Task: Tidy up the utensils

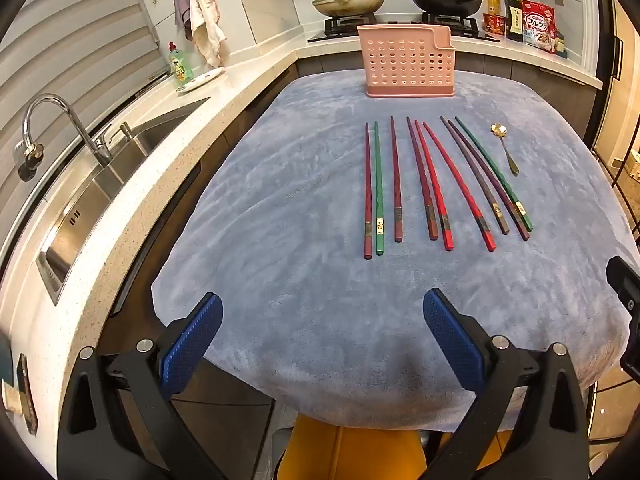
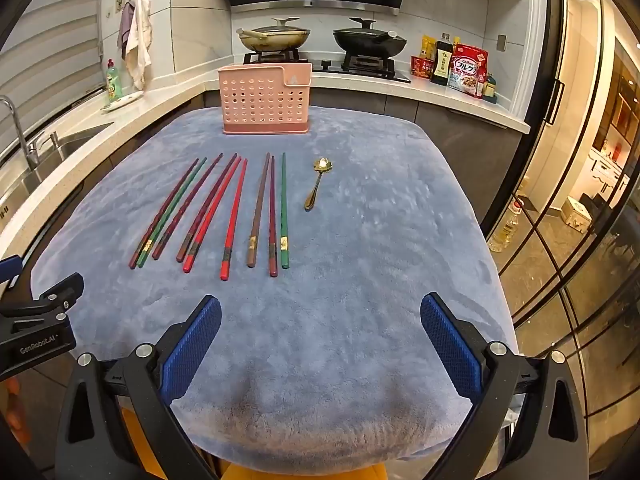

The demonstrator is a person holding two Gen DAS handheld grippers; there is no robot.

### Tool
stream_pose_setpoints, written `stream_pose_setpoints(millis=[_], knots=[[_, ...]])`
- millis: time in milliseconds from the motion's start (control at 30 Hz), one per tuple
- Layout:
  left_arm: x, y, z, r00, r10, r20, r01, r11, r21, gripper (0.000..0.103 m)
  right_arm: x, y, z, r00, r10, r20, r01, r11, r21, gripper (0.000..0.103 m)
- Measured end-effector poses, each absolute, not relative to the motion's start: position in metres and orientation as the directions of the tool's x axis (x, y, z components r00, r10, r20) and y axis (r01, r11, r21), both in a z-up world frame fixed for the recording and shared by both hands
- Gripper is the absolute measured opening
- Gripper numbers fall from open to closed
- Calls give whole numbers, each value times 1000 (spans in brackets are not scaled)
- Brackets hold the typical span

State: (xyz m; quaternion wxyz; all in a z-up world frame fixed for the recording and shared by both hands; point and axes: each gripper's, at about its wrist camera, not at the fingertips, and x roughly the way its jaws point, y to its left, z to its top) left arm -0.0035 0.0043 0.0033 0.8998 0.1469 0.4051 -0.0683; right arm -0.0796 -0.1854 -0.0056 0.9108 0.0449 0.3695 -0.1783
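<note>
Bare blue cloth [image 2: 360, 280] lies open between both grippers and the chopsticks [image 2: 228, 216]. Beyond them the upright pink holder [image 2: 264, 100] blocks the tabletop's far edge; the spoon [image 2: 316, 184] lies just right.

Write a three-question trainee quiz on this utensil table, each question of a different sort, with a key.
1. True or false: the gold spoon lies on the blue cloth to the right of all the chopsticks.
2. Multiple choice: the pink holder is
A. lying on its side
B. standing upright beyond the chopsticks' far tips
C. held in the right tongs
3. Fill in: the left tongs and right tongs are both ____ and hold nothing.

Key: 1 true; 2 B; 3 open
</note>
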Motion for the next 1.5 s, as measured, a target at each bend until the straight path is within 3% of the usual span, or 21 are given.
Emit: stream_pose_setpoints(millis=[1500], knots=[[-3,6,3,658,-6,-753,241,949,203,96,-79,-189,-7,659,-293,-692,362,931,-50,96]])
